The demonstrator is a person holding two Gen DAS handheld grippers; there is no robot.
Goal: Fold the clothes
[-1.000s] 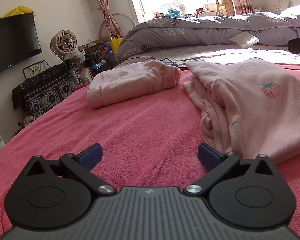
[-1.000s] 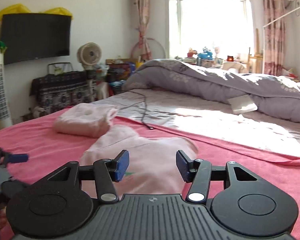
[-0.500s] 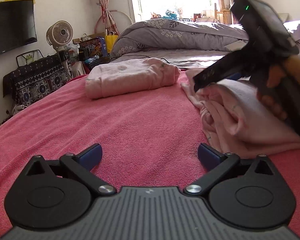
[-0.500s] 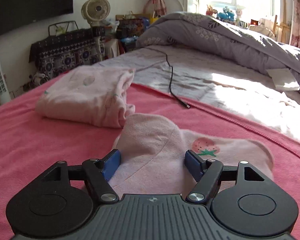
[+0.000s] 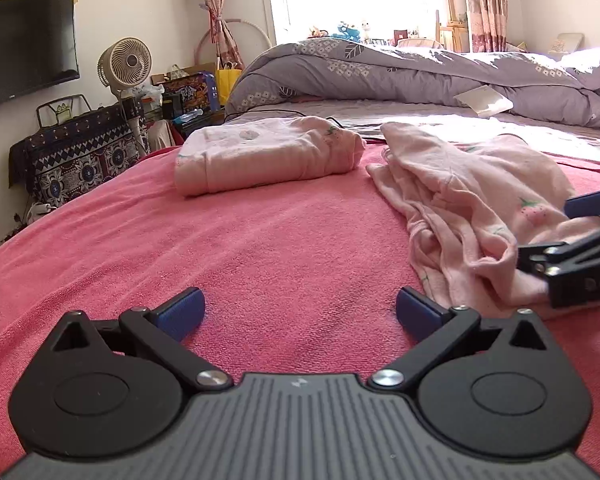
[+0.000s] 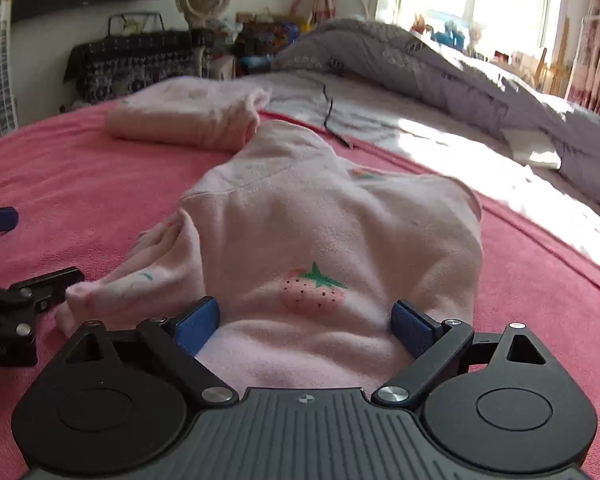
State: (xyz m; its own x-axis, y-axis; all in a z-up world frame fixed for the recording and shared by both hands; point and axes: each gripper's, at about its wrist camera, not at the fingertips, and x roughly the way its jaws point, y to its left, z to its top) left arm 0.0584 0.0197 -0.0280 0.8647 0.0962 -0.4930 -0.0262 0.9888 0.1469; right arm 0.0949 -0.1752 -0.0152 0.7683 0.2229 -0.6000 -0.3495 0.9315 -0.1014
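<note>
1. The right gripper hung low over the near edge of a rumpled pink garment, its jaws opening; the cloth with its strawberry print lay between the blue pads, which did not press on it.
2. The left gripper stood spread wide above bare red blanket, with nothing between its jaws.
3. The rumpled garment lay ahead and to the right of the left gripper, a loose fold just beside the right gripper's fingers.
4. A folded pink garment rested farther ahead of both grippers, just beside the rumpled one's far end.
5. Beyond lay a grey quilt.
</note>
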